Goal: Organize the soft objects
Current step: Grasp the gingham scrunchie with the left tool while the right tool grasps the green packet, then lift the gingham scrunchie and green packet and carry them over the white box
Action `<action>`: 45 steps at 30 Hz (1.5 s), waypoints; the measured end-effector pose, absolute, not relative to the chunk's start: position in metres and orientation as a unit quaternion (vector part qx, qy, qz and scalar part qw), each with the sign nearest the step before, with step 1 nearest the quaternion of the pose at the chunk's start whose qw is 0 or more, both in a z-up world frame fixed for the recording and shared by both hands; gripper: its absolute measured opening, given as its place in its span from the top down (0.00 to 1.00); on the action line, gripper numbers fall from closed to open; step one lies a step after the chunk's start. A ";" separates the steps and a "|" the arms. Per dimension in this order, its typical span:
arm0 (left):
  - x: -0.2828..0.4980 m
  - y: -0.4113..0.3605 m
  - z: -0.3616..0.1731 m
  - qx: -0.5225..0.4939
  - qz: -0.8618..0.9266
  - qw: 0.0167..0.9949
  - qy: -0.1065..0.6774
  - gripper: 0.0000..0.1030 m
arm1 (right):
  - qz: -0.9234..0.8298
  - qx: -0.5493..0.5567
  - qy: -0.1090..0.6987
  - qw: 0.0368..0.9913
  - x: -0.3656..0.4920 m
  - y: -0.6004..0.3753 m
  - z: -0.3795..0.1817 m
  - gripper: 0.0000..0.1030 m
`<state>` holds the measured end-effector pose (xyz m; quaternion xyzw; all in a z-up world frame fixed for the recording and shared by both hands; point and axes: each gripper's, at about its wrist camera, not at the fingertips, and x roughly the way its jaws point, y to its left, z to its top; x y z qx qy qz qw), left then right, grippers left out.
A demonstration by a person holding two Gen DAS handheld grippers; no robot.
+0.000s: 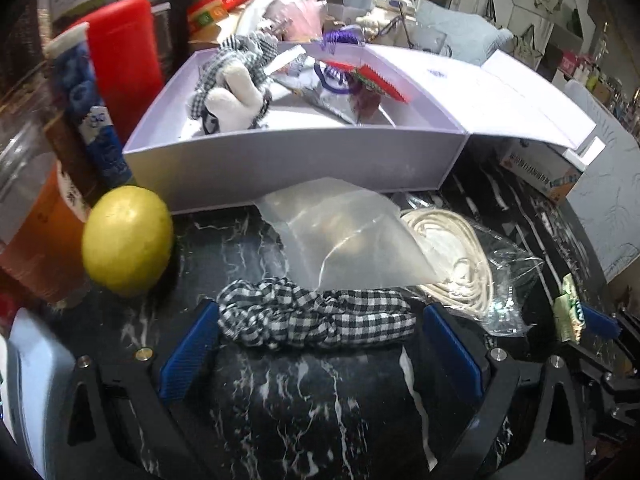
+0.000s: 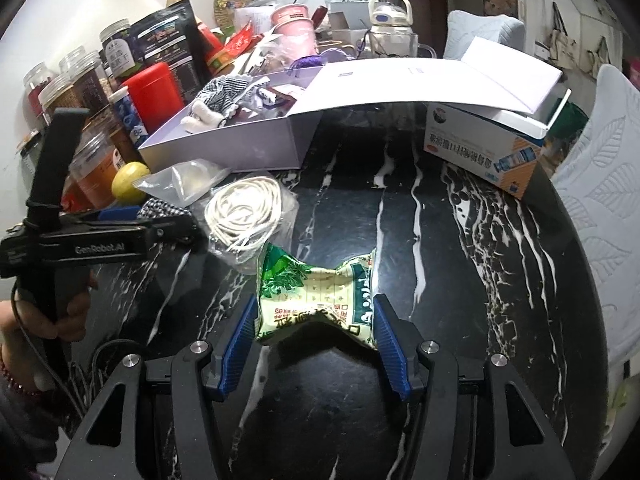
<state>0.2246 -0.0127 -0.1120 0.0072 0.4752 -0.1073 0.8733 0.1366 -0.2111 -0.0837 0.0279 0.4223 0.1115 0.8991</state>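
My left gripper (image 1: 320, 316) is shut on a black-and-white checked cloth (image 1: 316, 316) on the black marble table, its blue pads (image 1: 192, 344) pressing both ends. My right gripper (image 2: 316, 320) is shut on a green and white soft packet (image 2: 316, 300), which is squeezed in at its middle. An open white box (image 1: 280, 160) stands behind the cloth; it holds another checked cloth with a white plush piece (image 1: 236, 100) and purple and red items. A clear bag (image 1: 344, 232) and a bagged coil of white cord (image 1: 452, 256) lie between the cloth and the box.
A yellow lemon (image 1: 128, 240), a red container (image 1: 124, 60) and jars crowd the left. A blue and orange carton (image 2: 492, 148) sits under the box's open lid at the right. The left gripper also shows in the right wrist view (image 2: 120, 220).
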 end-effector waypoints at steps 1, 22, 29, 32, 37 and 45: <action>0.226 -0.013 -0.114 0.008 -0.110 0.872 0.477 0.01 | 0.111 0.030 0.423 0.899 0.137 -0.212 -0.084 0.44; 0.196 -0.010 -0.105 0.011 -0.141 0.887 0.440 0.04 | 0.106 0.034 0.424 0.899 0.129 -0.213 -0.084 0.44; 0.171 -0.005 -0.090 0.009 -0.152 0.891 0.428 0.04 | 0.112 0.033 0.419 0.901 0.120 -0.209 -0.082 0.44; 0.159 -0.004 -0.084 0.009 -0.156 0.893 0.423 0.04 | 0.117 0.033 0.417 0.901 0.115 -0.207 -0.081 0.44; 0.139 -0.002 -0.073 0.010 -0.158 0.899 0.409 0.04 | 0.127 0.031 0.413 0.901 0.102 -0.198 -0.079 0.44; 0.109 0.004 -0.043 0.008 -0.160 0.913 0.376 0.04 | 0.152 0.031 0.395 0.905 0.082 -0.183 -0.063 0.44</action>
